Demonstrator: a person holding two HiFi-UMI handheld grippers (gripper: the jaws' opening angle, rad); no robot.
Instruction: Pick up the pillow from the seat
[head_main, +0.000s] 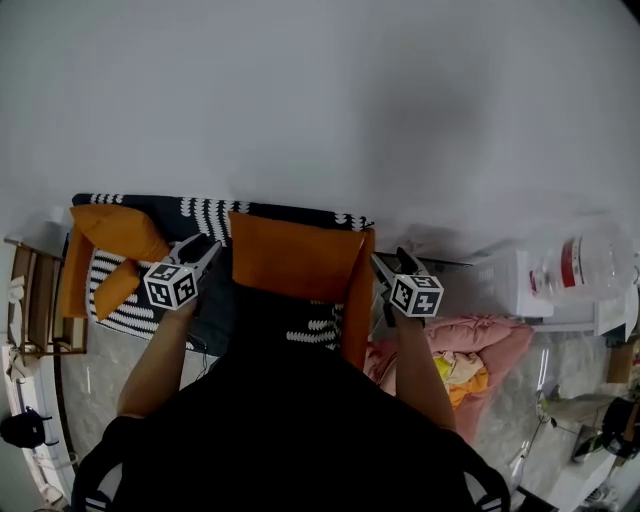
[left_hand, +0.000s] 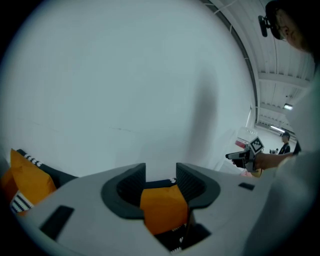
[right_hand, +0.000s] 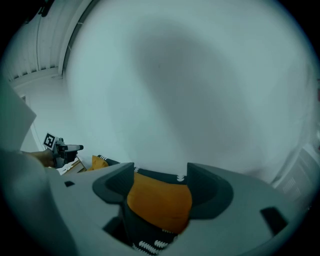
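Observation:
I hold an orange pillow (head_main: 295, 262) with a dark, white-patterned back up in front of me, above the dark patterned seat (head_main: 205, 212). My left gripper (head_main: 215, 246) grips the pillow's left corner and my right gripper (head_main: 377, 262) its right corner. In the left gripper view the orange corner (left_hand: 162, 207) fills the gap between the jaws of the left gripper (left_hand: 161, 177). The right gripper view shows the other corner (right_hand: 160, 200) clamped the same way in the right gripper (right_hand: 161, 175). Each gripper also shows far off in the other's view.
Two more orange pillows (head_main: 115, 232) lie on the seat's left end. A wooden side table (head_main: 30, 300) stands left of it. Pink bedding (head_main: 480, 335) lies on the floor at the right, beside a white unit with a large water bottle (head_main: 585, 260). A white wall is behind.

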